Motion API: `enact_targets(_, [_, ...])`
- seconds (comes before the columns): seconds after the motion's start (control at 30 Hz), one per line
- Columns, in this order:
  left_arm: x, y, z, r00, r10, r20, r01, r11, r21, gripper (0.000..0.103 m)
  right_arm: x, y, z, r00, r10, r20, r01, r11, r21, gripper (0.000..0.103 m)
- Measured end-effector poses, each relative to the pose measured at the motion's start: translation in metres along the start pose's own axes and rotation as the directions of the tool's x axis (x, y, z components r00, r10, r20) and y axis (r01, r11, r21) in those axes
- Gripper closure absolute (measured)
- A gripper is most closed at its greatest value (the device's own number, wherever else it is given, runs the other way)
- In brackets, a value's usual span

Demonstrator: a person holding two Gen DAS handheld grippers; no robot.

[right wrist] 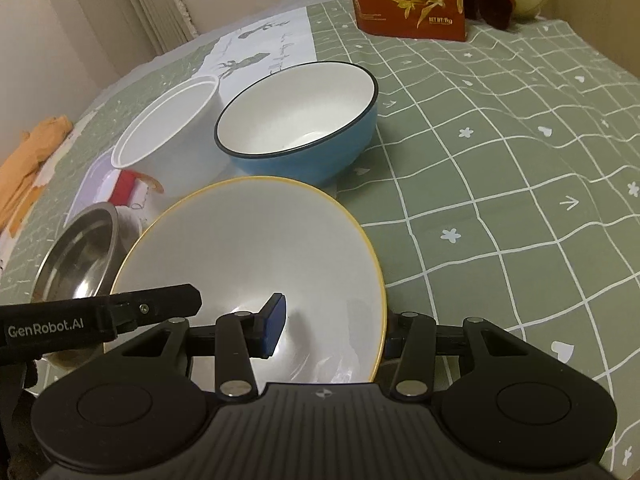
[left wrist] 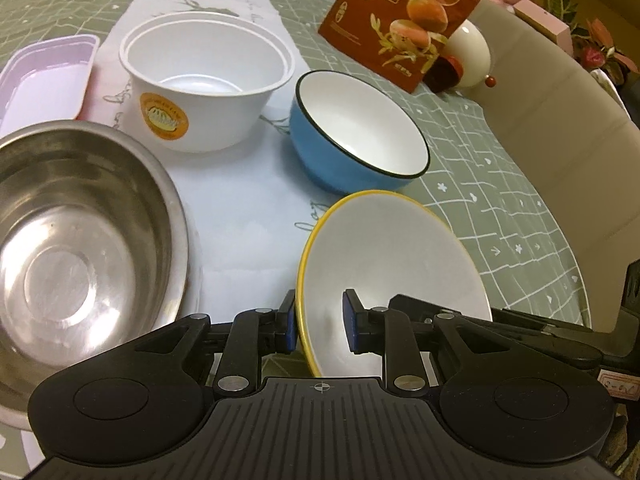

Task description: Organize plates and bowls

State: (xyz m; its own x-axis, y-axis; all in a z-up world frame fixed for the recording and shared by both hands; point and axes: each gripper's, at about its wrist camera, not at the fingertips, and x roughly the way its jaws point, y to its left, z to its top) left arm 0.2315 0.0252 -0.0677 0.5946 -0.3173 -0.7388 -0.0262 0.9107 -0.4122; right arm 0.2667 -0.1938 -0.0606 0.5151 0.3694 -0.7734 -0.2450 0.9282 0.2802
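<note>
I hold the yellow-rimmed bowl (left wrist: 384, 272) with both tools at once. My left gripper (left wrist: 320, 322) has its jaws across the near-left part of the rim, one blue pad outside the wall and one inside; the inner pad seems a little away from the wall in the picture, so I cannot tell if the clamp is firm. My right gripper (right wrist: 334, 326) takes the opposite rim, one pad inside the bowl and the other hidden behind the edge, so its pressing I cannot confirm either. The bowl is tilted and seems lifted from the tabletop (right wrist: 500, 152), just in front of the blue bowl (right wrist: 304, 120).

I judge the step is to carry this bowl and nest it in another one. To do it well, I should keep both hands moving together at the same height, so the rim is not twisted. I should bring the bowl level before lowering it. The blue bowl looks close to its size, so the wide steel bowl (left wrist: 80, 240) at the left may accept it more easily. The white plastic tubs (left wrist: 204, 80) are already stacked one in another.

Writing: the brown packet (left wrist: 412, 12) shows "EGGS", and in the right view "NET WT: 1kg". The side of my left tool, seen there, reads "GenRobot.AI". The orange sticker (left wrist: 164, 116) on the tub is too blurred to read.
</note>
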Motion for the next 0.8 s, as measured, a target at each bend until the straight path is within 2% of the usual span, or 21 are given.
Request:
enact_targets(0.3, [-0.025,0.008,-0.003,0.999,0.006,0.049,-0.005,1.0,-0.015,0.078,-0.011,0.014,-0.001,0.998,-0.062,-0.007,0.062,0.998,-0.013,0.058])
enact_targets(0.63, [-0.034,0.014,-0.012,0.998,-0.02,0.062,0.021,0.999,-0.025,0.078,-0.016,0.02,-0.007,0.997,-0.078,-0.007,0.078,0.997,0.01,0.057])
enact_targets(0.8, [-0.032,0.015,-0.015,0.998,-0.014,0.061,0.016,0.999,-0.035,0.078,-0.021,0.02,-0.013,0.998,-0.056,-0.013,0.056,0.998,0.034,0.057])
